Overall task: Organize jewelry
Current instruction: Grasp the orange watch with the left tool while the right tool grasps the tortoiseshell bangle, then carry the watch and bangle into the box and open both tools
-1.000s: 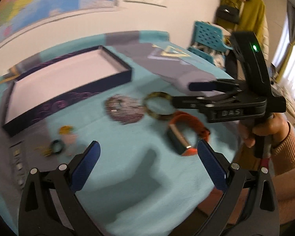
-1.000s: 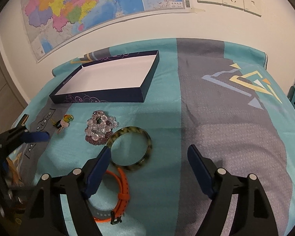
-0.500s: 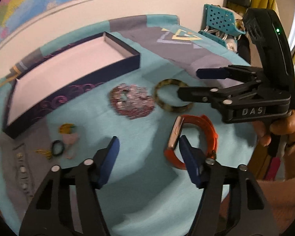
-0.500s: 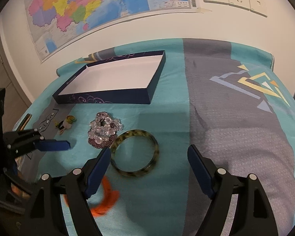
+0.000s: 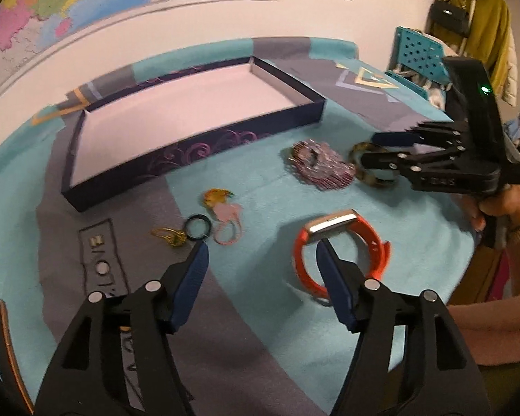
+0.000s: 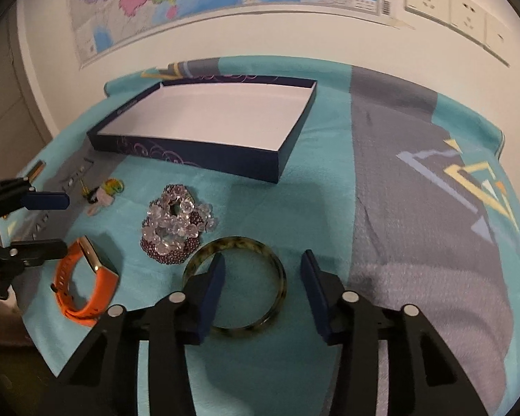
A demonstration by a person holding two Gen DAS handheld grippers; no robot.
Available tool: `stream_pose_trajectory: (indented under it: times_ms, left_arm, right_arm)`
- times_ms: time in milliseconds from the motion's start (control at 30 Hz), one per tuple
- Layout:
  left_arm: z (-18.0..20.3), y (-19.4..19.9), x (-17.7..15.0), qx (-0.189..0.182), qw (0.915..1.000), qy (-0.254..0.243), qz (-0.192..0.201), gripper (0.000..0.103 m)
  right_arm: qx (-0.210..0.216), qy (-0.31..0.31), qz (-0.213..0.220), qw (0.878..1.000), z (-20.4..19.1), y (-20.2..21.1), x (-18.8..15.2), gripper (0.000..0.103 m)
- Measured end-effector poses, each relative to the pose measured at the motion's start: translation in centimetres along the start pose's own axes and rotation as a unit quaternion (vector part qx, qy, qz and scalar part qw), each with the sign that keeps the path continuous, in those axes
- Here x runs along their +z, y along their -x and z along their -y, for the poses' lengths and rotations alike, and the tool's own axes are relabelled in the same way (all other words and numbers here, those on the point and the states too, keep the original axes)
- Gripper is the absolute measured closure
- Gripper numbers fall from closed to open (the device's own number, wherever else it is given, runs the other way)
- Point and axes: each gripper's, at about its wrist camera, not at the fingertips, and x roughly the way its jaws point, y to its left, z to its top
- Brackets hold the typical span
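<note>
An orange-strapped watch lies on the teal cloth; my open left gripper is just above it, with the right finger inside the strap loop. The watch also shows in the right wrist view. My open right gripper straddles the right half of a mottled green bangle, left finger inside the ring. A beaded crystal bracelet pile lies beside the bangle. A shallow dark blue box with a white floor stands behind, with nothing in it.
Small trinkets lie left of the watch: a black ring, a gold clip, a pink loop charm. The table's near edge drops off close by. A teal perforated chair stands beyond the far right edge.
My left gripper has narrowed and moved down to the watch, one finger now inside its strap. My right gripper has narrowed and moved forward over the bangle.
</note>
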Motion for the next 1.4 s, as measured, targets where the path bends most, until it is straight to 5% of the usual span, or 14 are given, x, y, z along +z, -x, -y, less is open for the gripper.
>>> stream_pose_trajectory:
  times_ms: [200, 300, 467, 933, 1400]
  left_arm:
    - [1.5, -1.7, 0.1, -0.027, 0.9994, -0.008, -0.02, 0.05]
    - [2.1, -2.0, -0.2, -0.029, 0.9992, -0.015, -0.025, 0.066]
    - [1.9, -1.9, -0.1, -0.036, 0.999, -0.006, -0.025, 0.095]
    - [-5.6, 0.7, 3.4, -0.01, 0.995, 0.094, 0.034, 0.095]
    - [-14.3, -3.3, 11.6, 0.046, 0.9832, 0.167, 0.057, 0.094]
  right_arm:
    - [0.006, 0.025, -0.008, 1.0, -0.6, 0.0, 0.1, 0.086]
    - [0.011, 0.024, -0.012, 1.0, -0.5, 0.1, 0.1, 0.096]
    - [0.02, 0.004, -0.005, 1.0, 0.1, 0.9, 0.2, 0.097]
    - [0.05, -0.004, 0.061, 0.997, -0.2, 2.7, 6.5, 0.097]
    - [0.041, -0.01, 0.03, 0.999, 0.0, -7.7, 17.8, 0.097]
